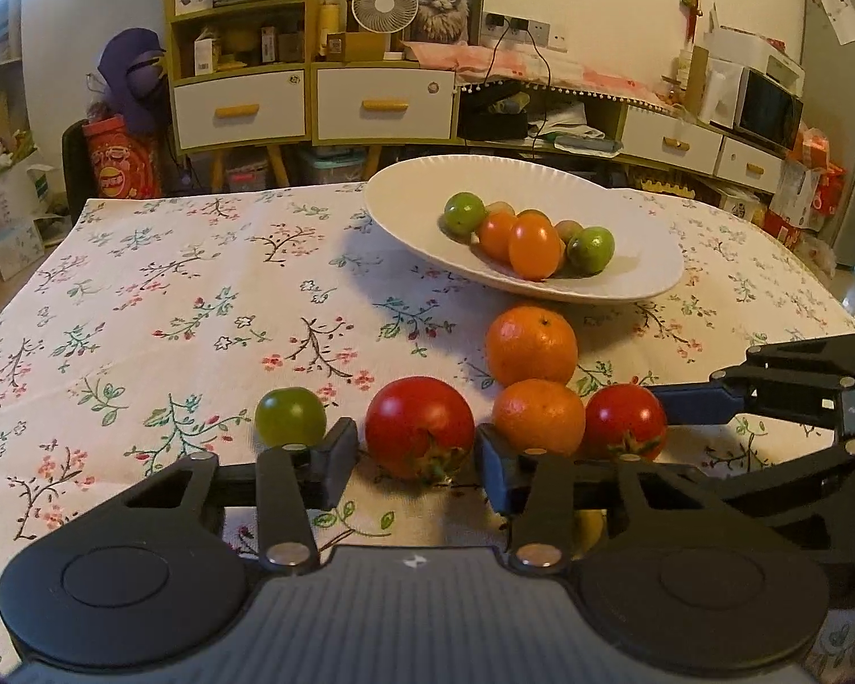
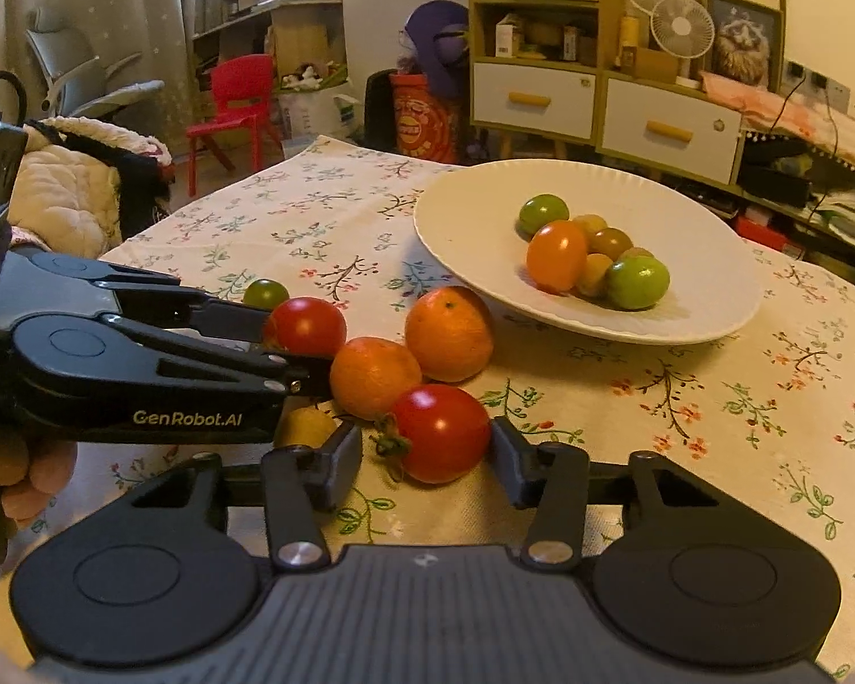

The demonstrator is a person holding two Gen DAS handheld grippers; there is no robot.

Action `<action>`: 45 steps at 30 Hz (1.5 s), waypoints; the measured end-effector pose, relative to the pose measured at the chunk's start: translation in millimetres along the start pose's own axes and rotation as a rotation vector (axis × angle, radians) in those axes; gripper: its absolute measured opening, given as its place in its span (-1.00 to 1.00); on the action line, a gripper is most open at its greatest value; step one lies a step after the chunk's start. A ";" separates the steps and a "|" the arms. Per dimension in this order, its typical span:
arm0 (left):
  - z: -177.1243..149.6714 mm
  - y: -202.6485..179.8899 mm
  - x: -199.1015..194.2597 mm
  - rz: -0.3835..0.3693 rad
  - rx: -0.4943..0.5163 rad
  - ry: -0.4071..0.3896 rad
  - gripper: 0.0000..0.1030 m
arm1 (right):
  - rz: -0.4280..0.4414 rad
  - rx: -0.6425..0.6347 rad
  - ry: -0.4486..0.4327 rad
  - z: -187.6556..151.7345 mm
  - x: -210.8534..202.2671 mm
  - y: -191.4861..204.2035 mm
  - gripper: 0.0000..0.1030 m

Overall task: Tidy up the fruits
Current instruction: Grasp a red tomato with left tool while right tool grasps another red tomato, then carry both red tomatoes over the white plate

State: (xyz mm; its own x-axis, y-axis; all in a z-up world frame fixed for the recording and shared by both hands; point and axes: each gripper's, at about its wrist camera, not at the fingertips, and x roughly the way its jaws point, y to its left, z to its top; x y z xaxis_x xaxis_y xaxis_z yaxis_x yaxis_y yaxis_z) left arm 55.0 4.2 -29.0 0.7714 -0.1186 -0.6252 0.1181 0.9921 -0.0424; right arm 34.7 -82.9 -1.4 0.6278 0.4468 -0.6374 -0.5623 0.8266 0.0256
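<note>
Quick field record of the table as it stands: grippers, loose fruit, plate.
left gripper: open, fingers either side of a red tomato
right gripper: open, fingers either side of another red tomato
oranges: two on the cloth, near one, far one by the plate
green fruit: loose, left of the fingers
plate: white, holds green and orange small fruits
</note>
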 end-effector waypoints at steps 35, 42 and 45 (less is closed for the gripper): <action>18.5 1.4 -17.8 -0.039 -0.058 0.005 -0.16 | 0.003 0.097 -0.030 18.7 -19.0 -22.1 -0.34; 38.8 -8.3 -16.8 -0.048 -0.067 -0.016 -0.16 | -0.033 0.131 -0.072 29.6 -25.0 -36.8 -0.34; 47.5 -16.0 -11.3 -0.064 -0.077 -0.020 -0.16 | -0.054 0.144 -0.086 35.4 -25.1 -45.6 -0.34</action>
State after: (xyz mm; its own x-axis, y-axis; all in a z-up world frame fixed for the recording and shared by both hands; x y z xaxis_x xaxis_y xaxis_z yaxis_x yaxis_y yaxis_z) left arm 74.1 -12.3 15.8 0.7765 -0.1822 -0.6032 0.1198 0.9825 -0.1425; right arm 63.7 -119.7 40.6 0.7021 0.4233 -0.5725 -0.4477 0.8877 0.1074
